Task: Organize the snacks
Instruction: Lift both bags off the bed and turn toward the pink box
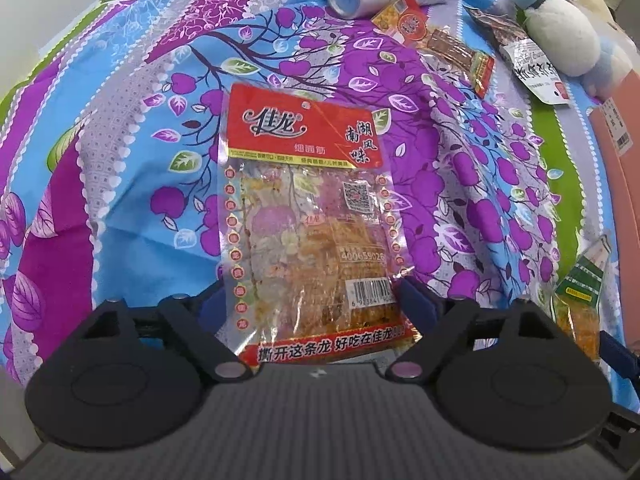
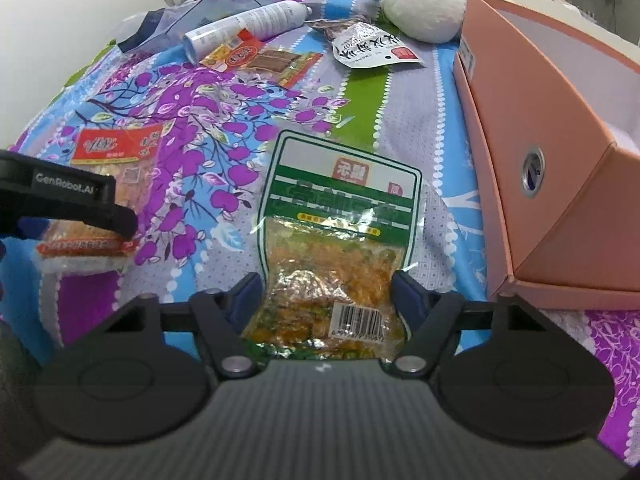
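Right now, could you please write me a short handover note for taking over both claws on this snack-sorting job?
Left claw: straddles the lower end of the red pack; a firm pinch is unclear.
Right claw: around the green pack, pads at its sides; grip unclear.
Both packs lie flat on the bedsheet.
Pink box stands open to the right of the green pack.
Done: nothing visibly boxed.
Left: both packs, plus small packs and a white pouch further back.

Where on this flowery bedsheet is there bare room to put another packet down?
Bare sheet lies between the red packet and the green packet, and between the green packet and the pink box. The far end is crowded: white bottle, small snack packets, white pouch, plush toy.
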